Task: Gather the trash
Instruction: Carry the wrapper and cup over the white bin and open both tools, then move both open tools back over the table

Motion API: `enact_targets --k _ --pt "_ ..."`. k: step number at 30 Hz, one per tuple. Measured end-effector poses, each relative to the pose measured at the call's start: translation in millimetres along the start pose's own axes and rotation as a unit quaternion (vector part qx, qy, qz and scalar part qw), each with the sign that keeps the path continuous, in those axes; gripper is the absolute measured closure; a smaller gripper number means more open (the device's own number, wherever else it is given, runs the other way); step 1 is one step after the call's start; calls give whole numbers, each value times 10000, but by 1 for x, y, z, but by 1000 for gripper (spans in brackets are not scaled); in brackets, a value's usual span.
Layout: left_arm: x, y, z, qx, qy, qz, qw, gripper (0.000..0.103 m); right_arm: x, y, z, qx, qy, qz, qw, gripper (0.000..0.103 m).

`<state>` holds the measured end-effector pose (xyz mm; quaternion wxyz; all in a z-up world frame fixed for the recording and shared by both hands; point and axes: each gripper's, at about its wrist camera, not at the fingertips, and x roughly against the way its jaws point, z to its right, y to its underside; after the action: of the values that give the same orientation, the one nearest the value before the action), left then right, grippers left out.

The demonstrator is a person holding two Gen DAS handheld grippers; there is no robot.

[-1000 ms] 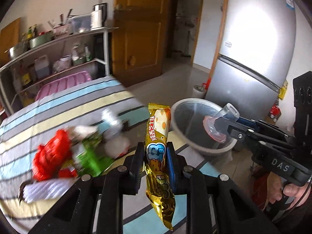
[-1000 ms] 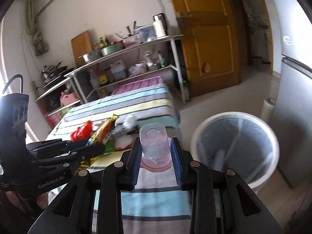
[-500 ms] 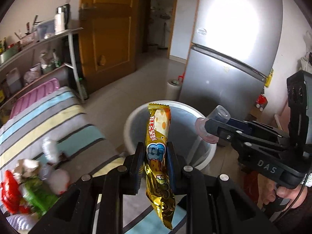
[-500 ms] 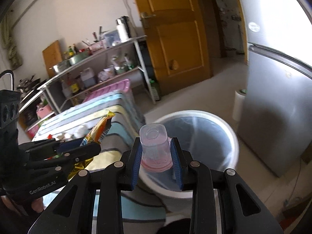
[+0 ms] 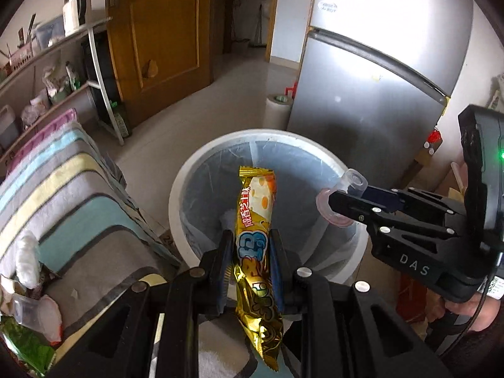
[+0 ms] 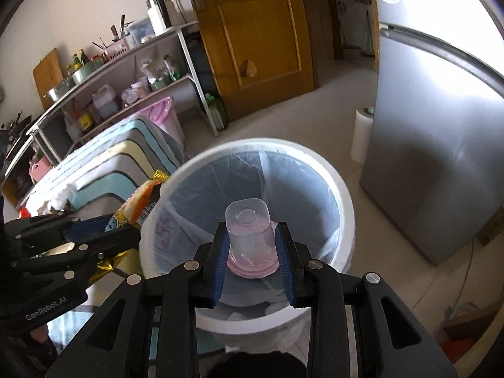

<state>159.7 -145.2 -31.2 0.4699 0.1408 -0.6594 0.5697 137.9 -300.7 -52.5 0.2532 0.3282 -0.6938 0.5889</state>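
Left gripper (image 5: 250, 252) clenched on a gold snack wrapper (image 5: 256, 236), gripped at mid-length, upright, top end poking up past the fingertips, crumpled lower end hanging down between the arms; held over the near rim of a white trash bin (image 5: 201, 170) lined with a clear bag; same wrapper (image 6: 138, 201) seen from the right wrist view at the bin's left edge, just outside or right above the rim, hard to tell which.

Right gripper (image 6: 252, 252) clamped on a clear plastic cup (image 6: 249, 233), upside down, base up, pinkish rim at the bottom, squeezed between the blue pads (image 6: 222, 261); poised directly above the bin's open mouth (image 6: 343, 195); from the left wrist view, same cup (image 5: 341, 197) over the right side of the bin, right gripper (image 5: 334, 203) reaching in from the right.

Inside the bin, a few pale scraps at the bottom.

To the left, a striped cloth (image 5: 63, 195) in blue, yellow and grey over a table; at its near left corner, more trash (image 5: 34, 315): white tissue, a clear cup, a green wrapper.

Far right, a silver fridge (image 5: 378, 78); far centre, a wooden door (image 5: 163, 25); far left, a metal shelf rack (image 6: 126, 72) crowded with kitchen things.
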Motion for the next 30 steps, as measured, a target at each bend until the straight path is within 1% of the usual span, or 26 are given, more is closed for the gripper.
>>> enact_targets --k 4,7,9,10,11,13,15,25,30 --pt "-5 1 -1 65 -36 -61 10000 78 -10 4 6 -25 109 -120 9999 71" --pt "-6 0 -1 99 -19 -96 9999 73 -13 5 10 -94 150 -173 9997 71" --pt "-6 0 -1 117 -27 -101 9999 58 -15 4 12 -133 135 -208 9996 66" --pt "-6 0 -1 128 -21 -81 9999 55 -15 4 12 -143 146 -201 9996 59" --pt "-5 0 -1 138 -7 -57 9999 54 -14 4 12 -141 160 -193 9996 53" --pt "-3 0 -3 153 -15 -32 9999 52 -12 4 12 -143 177 -164 9996 51" --pt "-1 -1 -5 173 -37 -23 9998 48 -9 5 10 -152 198 -139 9996 50" --pt "23 2 -13 274 -73 210 9994 44 12 7 2 -131 225 61 9996 50" --pt "41 8 -17 314 -212 414 9984 40 30 8 -9 -119 161 288 9994 50"
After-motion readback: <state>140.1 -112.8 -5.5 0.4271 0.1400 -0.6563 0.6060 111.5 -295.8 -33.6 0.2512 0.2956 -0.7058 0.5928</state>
